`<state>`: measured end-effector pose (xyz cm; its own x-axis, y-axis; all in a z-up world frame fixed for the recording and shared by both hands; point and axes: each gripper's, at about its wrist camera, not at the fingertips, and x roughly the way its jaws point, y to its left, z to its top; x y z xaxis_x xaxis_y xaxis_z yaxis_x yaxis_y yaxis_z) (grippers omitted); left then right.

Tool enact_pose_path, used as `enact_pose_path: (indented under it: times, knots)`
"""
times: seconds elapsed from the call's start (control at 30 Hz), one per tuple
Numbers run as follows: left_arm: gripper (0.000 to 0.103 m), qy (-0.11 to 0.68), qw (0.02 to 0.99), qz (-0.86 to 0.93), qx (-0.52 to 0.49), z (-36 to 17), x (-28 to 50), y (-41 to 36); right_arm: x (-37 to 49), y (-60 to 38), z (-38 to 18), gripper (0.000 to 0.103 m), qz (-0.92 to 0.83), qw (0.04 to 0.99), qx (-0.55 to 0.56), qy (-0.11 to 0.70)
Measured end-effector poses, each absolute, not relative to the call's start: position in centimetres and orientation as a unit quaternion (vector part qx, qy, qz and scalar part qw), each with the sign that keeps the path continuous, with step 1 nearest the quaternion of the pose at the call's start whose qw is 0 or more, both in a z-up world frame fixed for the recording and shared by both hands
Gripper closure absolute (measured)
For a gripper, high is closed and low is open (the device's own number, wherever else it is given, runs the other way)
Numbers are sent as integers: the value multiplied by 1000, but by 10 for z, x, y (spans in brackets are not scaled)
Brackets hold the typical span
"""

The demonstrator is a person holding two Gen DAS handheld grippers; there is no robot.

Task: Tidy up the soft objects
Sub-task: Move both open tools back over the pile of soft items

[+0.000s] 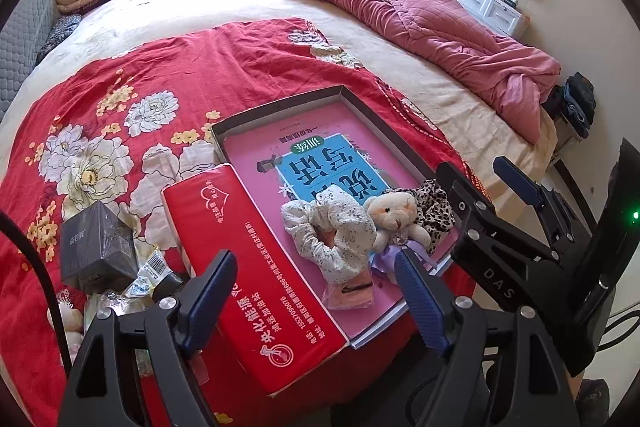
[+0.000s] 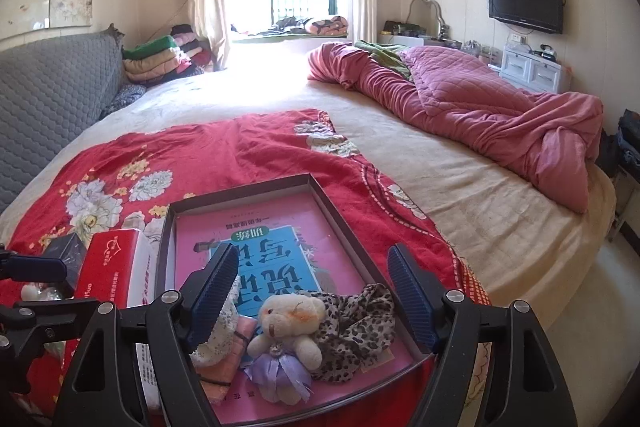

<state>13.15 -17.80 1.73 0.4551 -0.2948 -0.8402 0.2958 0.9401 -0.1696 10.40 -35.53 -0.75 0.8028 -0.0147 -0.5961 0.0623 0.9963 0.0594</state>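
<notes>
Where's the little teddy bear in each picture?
Left wrist view: the teddy bear sits lower right of centre, inside the tray, just beyond the left gripper.
Right wrist view: bottom centre, between the right gripper's fingers.
Shared landmark: leopard-print scrunchie touching the bear.

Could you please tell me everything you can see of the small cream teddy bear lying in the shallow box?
The small cream plush teddy bear looks soft and fuzzy, with an orange-pink blush patch on one cheek and a lilac ribbon skirt with a small shiny charm at the waist. It lies face up on the pink and blue book inside the shallow dark cardboard box. The leopard-print fabric scrunchie touches one side; the white floral fabric scrunchie lies at the other. Neither tool holds it.
</notes>
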Motion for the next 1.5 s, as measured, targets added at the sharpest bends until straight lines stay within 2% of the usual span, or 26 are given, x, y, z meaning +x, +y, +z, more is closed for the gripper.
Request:
enact_pose_path:
  times: [0.73, 1.5]
  knots:
    - [22, 466, 880, -97, 1, 43, 102, -106, 75, -300, 55, 24, 36, 966, 27, 256]
    - [22, 454, 890, -37, -28, 46, 77, -28, 58, -234, 71, 24, 104, 962, -12, 251]
